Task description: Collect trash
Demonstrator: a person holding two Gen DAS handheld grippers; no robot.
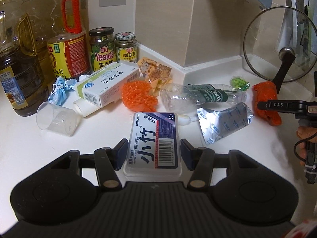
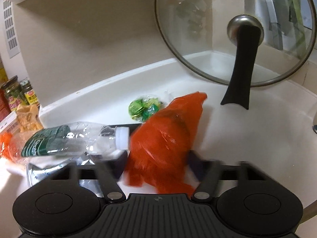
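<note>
Left gripper (image 1: 153, 151) is clamped on a clear dental floss box (image 1: 153, 142), both pads snug on its sides. Right gripper (image 2: 157, 161) has its jaws half closed, squeezing an orange mesh bag (image 2: 162, 138); a crushed water bottle (image 2: 67, 140) lies just left of it.

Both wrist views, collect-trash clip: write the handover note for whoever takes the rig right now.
Left gripper: shut on the clear dental floss box, held just above the white countertop.
Right gripper: jaws around the orange mesh bag; the view is blurred, so a firm grip is not certain.
Still on the counter: crushed plastic bottle, silver foil pouch, second orange mesh wad, medicine box, clear cup, blue face mask, crumpled yellow wrapper, green wrapper.
Done: nothing visibly binned; no bin in view.
Left: confirm the right grip, deposit both items, clear the rest.
</note>
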